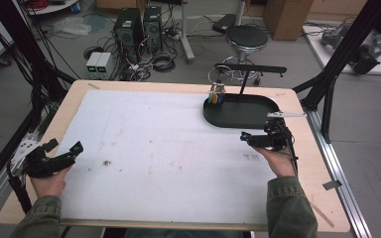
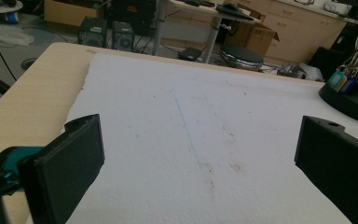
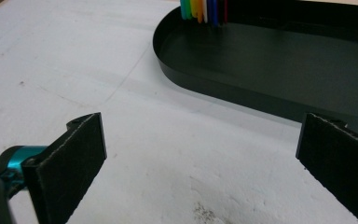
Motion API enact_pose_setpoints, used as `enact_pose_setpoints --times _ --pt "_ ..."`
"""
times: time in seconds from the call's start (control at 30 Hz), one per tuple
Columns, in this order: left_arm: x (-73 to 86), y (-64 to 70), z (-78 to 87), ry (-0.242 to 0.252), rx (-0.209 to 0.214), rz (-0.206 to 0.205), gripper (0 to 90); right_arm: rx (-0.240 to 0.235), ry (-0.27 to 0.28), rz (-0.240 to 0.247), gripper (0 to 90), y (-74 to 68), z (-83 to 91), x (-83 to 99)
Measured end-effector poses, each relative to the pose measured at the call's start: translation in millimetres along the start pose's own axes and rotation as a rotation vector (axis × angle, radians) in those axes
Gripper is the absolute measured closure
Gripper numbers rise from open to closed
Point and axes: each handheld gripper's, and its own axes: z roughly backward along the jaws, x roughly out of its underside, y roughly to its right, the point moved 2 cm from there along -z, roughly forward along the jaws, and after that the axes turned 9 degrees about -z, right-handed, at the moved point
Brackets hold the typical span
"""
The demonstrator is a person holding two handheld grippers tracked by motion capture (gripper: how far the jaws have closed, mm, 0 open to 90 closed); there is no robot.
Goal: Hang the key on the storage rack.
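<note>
- Left gripper (image 1: 72,151): held low near the left edge of the table, jaws spread wide, nothing between them. Resting there, probably waiting its turn.
- White mat (image 2: 205,121): lies flat just ahead of the left gripper, with a few small dark specks and a thin blue line on it.
- Bunch of colored tags (image 1: 216,97): hangs on a ring from the black stand (image 1: 254,69), far ahead and to the right of the left gripper, ahead and a little to the left of the right gripper. Hung up that way, easy to reach from the front.
- Black tray (image 3: 200,74): sits under the tags, just ahead of the right gripper, likely there to catch things that drop.
- Right gripper (image 1: 250,139): held close to the near rim of the tray, jaws wide apart, holding nothing. Pointed toward the tags, so probably about to reach for them.
- Table (image 1: 297,163): light wood, peeks out around the mat on all sides.
- Room: grey floor beyond the table, with computer boxes (image 1: 139,27), lots of cables, a round black stool (image 1: 247,37) and brown cardboard boxes.
</note>
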Motion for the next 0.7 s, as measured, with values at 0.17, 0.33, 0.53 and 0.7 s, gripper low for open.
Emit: enact_pose_setpoints --times 0.17,0.33,0.53,0.7 --pt "-0.2 -0.4 0.3 0.002 0.002 -0.001 1.8 0.022 -0.020 0.016 0.5 -0.5 0.9 3.5" --pt "-0.6 -0.8 1.1 0.006 -0.002 0.004 1.8 0.040 0.003 0.043 0.5 -6.5 5.0 5.2" --pt "-0.6 -0.6 0.9 0.006 0.001 0.003 1.8 0.046 0.033 0.021 0.5 -4.5 7.8 20.0" --pt "-0.8 -0.8 1.1 0.007 -0.002 0.003 1.8 0.057 0.072 -0.008 0.5 3.1 10.1 35.1"
